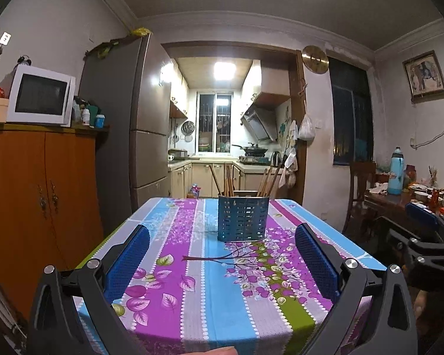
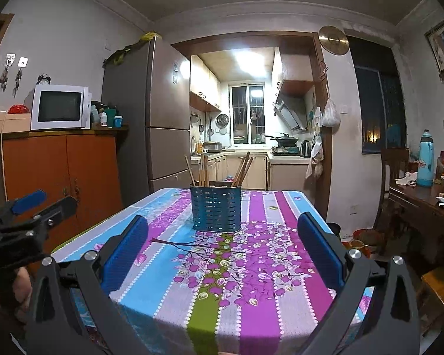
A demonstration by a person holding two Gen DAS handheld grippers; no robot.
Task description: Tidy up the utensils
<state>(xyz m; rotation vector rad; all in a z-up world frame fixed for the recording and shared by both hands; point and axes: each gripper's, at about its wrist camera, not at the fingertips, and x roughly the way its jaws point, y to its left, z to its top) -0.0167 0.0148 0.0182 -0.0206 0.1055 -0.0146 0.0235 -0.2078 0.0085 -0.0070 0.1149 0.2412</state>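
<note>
Chopsticks [image 1: 245, 180] stand bunched in two groups inside a blue slotted holder [image 1: 242, 218], which sits upright toward the far edge of the surface [image 1: 192, 310], on the floral striped cloth. Through my left wrist camera, my left hand-held gripper [image 1: 222, 263] hangs over the near edge with its blue pads spread wide and nothing between them. Bare cloth lies open between the pads and the holder. The cloth's left edge drops off beside an orange cabinet [image 1: 41, 195]; past the right edge I see my right hand-held gripper [image 1: 423, 230] off the corner, with a cluttered wooden side table [image 1: 399, 204] behind it.

Through my right wrist camera, the holder [image 2: 216, 208] stands a little left of centre, chopsticks [image 2: 222, 171] leaning out to both sides. My right hand-held gripper [image 2: 222, 254] is spread wide and empty above the near edge. My left hand-held gripper [image 2: 29, 207] shows at the far left, beyond the cloth's left edge. Open floor runs along the right side before the side table [image 2: 423, 204].
</note>
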